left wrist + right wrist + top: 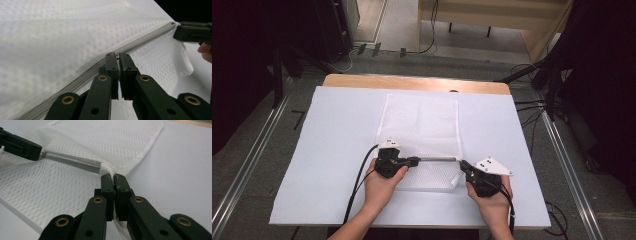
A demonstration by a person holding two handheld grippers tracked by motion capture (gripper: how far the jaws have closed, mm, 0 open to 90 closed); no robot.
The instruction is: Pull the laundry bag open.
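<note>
Heads up: your left gripper (413, 161) is clamped on the small metal zipper pull (117, 56) and your right gripper (463, 165) pinches the flat white mesh laundry bag (422, 125) at the grey zipper's (439, 159) end, so a sideways yank could slip that pull free.

A white mesh bag (421, 131) was laid flat on the counter (337, 150), its grey zipper (439, 159) stretched taut near the front edge.

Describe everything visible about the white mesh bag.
The mesh bag is a flat white rectangle of netted fabric lying on the white table cover. A grey zipper runs across near its close edge. The left gripper is shut on the zipper pull, and the right gripper pinches the bag's edge at the zipper's end, lifting that seam slightly.
</note>
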